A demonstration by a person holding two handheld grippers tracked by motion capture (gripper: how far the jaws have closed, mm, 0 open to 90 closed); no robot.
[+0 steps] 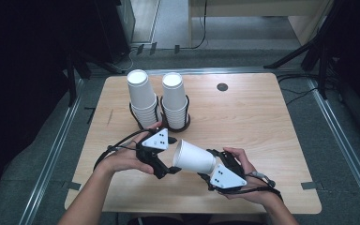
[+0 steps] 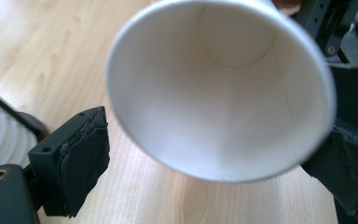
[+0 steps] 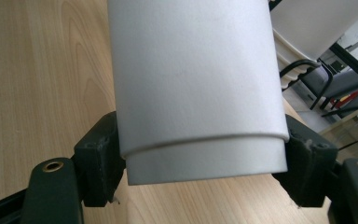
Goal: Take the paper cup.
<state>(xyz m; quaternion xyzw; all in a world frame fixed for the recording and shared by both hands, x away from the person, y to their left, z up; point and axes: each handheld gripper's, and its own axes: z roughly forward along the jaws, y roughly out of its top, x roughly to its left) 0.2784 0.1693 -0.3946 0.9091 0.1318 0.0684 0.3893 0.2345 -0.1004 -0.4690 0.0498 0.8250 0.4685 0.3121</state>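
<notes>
A white paper cup (image 1: 194,157) lies on its side in the air above the wooden table (image 1: 262,122), its mouth toward the left. My right gripper (image 1: 212,163) is shut on its base; in the right gripper view both pads (image 3: 100,158) press the cup (image 3: 196,84) where a step shows, as of one cup nested in another. My left gripper (image 1: 171,155) is open, with a jaw on each side of the rim. In the left gripper view the cup's open mouth (image 2: 219,88) faces the camera, and the left pad (image 2: 84,158) stands apart from the rim.
Two tall stacks of white cups (image 1: 140,93) (image 1: 174,93) stand upside down in black wire holders at the table's back centre, just beyond my left gripper. A small round grommet (image 1: 222,86) sits in the tabletop behind them. Bare wood lies to the right.
</notes>
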